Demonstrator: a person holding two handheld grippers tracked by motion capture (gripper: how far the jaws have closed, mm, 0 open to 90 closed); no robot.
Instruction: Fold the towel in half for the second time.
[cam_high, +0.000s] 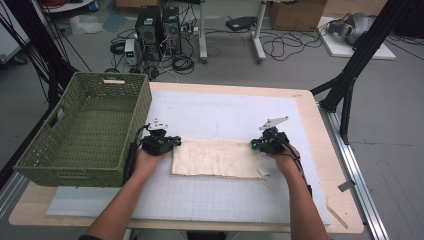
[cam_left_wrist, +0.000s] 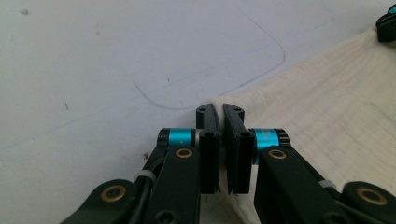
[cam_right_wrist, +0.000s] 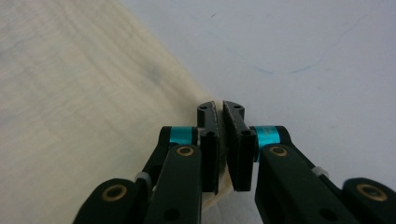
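- Two grippers are working on one cream cloth, each gripper held in one of the person's hands at the near half of the table.
- The cloth is lying flat and spread out on the white gridded mat that is covering most of the tabletop, roughly midway between the two hands.
- The left gripper is sitting at the cloth's far left corner; in the left gripper view its jaws are pressed together, pinching that corner's edge, with the rest of the cloth stretching away to the right.
- The right gripper is sitting at the cloth's far right corner; in the right gripper view its jaws are pressed together on the cloth's edge, with the fabric running off to the left and bare mat to the right.
- In the left gripper view the other gripper's tip is peeking in at the top right, at the far end of the cloth.
- A small white tag is sticking out at the cloth's near right corner, just beside the right hand.
- A green woven basket is standing at the left end of the table, just beside the left hand and apart from the cloth.
- Faint pen lines are showing on the mat beyond both grippers' tips.
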